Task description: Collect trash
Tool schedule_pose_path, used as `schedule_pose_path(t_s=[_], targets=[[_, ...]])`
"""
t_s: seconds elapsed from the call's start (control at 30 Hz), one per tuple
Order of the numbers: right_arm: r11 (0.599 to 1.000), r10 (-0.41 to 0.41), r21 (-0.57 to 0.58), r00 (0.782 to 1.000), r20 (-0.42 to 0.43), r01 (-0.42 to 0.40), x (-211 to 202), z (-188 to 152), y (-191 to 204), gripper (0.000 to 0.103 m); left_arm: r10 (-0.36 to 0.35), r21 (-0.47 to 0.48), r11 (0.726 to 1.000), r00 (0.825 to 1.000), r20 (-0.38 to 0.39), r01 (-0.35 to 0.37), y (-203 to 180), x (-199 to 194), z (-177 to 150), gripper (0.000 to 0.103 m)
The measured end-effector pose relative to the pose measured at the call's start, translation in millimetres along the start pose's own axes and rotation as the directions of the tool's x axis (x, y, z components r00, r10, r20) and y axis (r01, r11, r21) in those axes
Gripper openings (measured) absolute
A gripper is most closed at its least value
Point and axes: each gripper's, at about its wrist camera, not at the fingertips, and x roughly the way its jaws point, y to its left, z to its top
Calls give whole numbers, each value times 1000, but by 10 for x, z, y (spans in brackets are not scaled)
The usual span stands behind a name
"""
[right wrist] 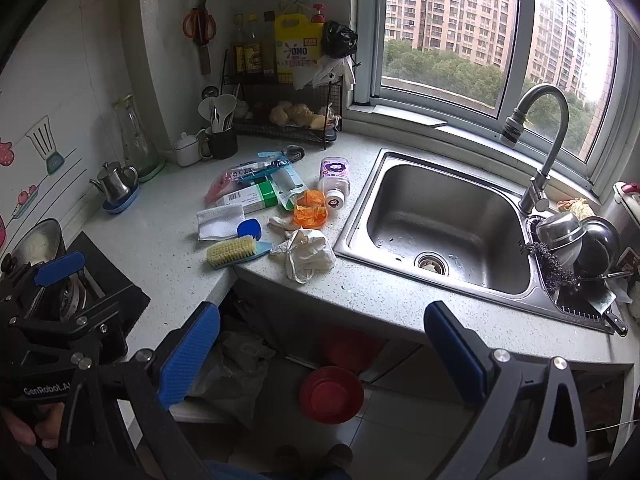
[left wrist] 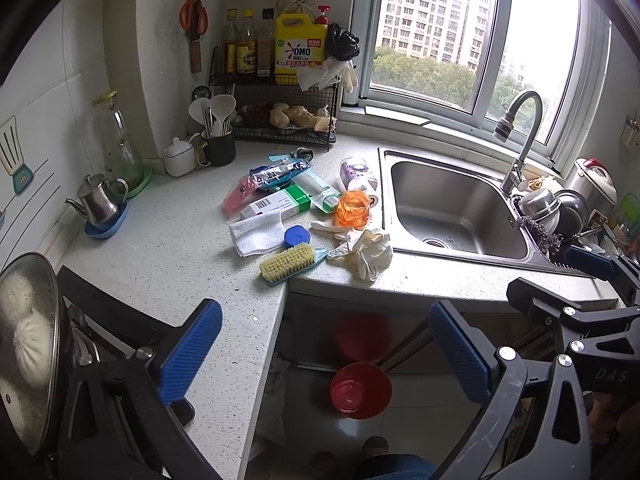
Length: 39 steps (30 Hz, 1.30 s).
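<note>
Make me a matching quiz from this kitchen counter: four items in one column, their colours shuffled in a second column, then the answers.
Items:
1. crumpled plastic cup
2. scrub brush handle
3. detergent jug
4. bowl on the floor

Colours:
A. yellow
B. red
C. orange
D. light blue

Pairs: 1-C, 2-D, 3-A, 4-B

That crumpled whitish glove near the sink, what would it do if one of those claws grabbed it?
The crumpled glove looks thin and wrinkled, so it would probably sag and dangle rather than hold its shape. It likely weighs very little. It lies close to the counter edge, so a sideways push might slide it off toward the floor.
</note>
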Motion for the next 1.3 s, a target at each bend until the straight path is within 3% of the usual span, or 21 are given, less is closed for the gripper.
schedule_pose_path(t_s=[1.3], targets=[[1000, -13, -8, 1000, 10, 13, -41, -25, 64, 103, 2, 29, 1000, 1000, -18, -1, -24, -8, -42, 103]])
